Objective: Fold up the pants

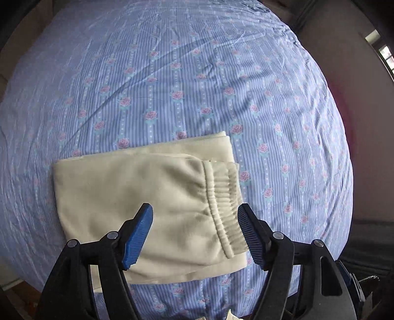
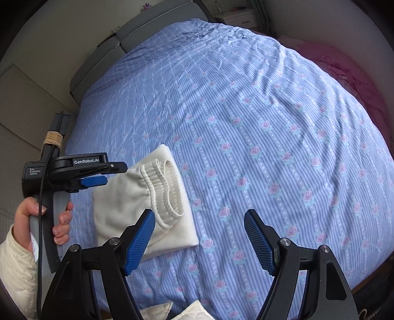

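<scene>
Cream pants [image 1: 138, 197] lie folded into a compact rectangle on the blue floral bedsheet [image 1: 197, 73], with the elastic waistband [image 1: 221, 204] on top at the right side. My left gripper [image 1: 194, 233] is open and empty, hovering just above the near part of the pants. In the right wrist view the pants [image 2: 138, 204] lie at lower left, and the left gripper [image 2: 98, 177] hangs over their left edge. My right gripper [image 2: 199, 238] is open and empty, above the sheet just right of the pants.
The bedsheet [image 2: 258, 123] covers the whole bed. A grey headboard [image 2: 138, 32] is at the far end, with a white nightstand [image 2: 236, 17] beyond. Pink fabric [image 2: 344, 71] lies along the bed's right side. Cream cloth [image 2: 192, 311] shows at the near edge.
</scene>
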`<state>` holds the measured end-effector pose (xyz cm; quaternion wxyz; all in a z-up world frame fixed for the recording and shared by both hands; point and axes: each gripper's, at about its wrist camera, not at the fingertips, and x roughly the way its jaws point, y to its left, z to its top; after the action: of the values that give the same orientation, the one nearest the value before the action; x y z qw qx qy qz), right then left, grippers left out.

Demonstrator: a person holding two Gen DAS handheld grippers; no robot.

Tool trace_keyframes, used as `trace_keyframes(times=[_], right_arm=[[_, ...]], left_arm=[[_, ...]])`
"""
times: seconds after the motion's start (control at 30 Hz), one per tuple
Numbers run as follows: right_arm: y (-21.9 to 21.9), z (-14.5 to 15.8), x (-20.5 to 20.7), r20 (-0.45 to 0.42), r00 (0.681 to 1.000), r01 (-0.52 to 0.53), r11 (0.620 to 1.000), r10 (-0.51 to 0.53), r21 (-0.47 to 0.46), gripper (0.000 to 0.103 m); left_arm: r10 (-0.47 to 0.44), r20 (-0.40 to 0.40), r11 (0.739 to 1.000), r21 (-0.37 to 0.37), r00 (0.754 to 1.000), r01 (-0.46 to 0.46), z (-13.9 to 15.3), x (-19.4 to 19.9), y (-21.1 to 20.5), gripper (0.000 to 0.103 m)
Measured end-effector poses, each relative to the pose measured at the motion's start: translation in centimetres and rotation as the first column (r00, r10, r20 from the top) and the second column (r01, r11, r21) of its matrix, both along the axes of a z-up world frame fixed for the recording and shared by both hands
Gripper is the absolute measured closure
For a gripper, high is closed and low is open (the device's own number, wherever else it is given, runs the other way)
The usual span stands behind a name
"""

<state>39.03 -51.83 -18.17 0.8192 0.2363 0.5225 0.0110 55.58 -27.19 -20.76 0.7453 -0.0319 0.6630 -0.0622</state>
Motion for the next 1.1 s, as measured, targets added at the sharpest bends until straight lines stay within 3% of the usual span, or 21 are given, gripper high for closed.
trace_keyframes(times=[0.2,0.33,0.57,0.63,0.73,0.83,1.03,1.07,1.1], right_arm=[[3.6,-3.3,3.3,-0.014,0.992,-0.122,0.991,0.122,0.049,0.027],[6.6,-6.0,6.5,-0.048,0.974,-0.217,0.975,0.22,0.053,0.038],[9.5,-11.6,10.9,-0.187,0.947,-0.253,0.965,0.262,0.072,0.047],[9.7,-13.1,11.3,-0.248,0.936,-0.235,0.967,0.252,0.096,0.067],[10.2,-12.8,10.8,-0.239,0.928,-0.277,0.958,0.286,0.072,0.086],[10.3,-11.3,9.4,-0.21,0.936,-0.283,0.959,0.281,0.022,0.092],[10.7,-11.1,7.6,-0.211,0.944,-0.268,0.962,0.252,-0.05,0.089],[10.5,-11.0,7.8,-0.22,0.944,-0.263,0.963,0.245,-0.056,0.086],[10.3,-10.7,8.0,-0.233,0.944,-0.254,0.965,0.232,-0.069,0.077]], left_arm=[[0.081,-0.032,0.997,0.015,0.996,-0.081,-2.3,-4.8,8.3,0.033],[0.142,-0.049,0.989,0.046,0.989,-0.14,-3.8,-8.3,12.5,0.033],[0.292,-0.126,0.956,0.055,0.948,-0.287,-6.8,-12.4,17.3,0.033],[0.316,-0.15,0.949,0.046,0.937,-0.313,-7.3,-13.3,17.9,0.033],[0.322,-0.17,0.947,0.04,0.931,-0.32,-7.6,-14.2,18.2,0.033],[0.307,-0.177,0.951,0.037,0.935,-0.306,-7.7,-14.7,18.1,0.033],[0.296,-0.18,0.955,0.041,0.938,-0.293,-7.9,-15.1,18.3,0.033],[0.289,-0.18,0.957,0.047,0.94,-0.285,-8.1,-15.1,18.3,0.033],[0.281,-0.177,0.96,0.053,0.943,-0.276,-8.0,-15.3,18.4,0.033]])
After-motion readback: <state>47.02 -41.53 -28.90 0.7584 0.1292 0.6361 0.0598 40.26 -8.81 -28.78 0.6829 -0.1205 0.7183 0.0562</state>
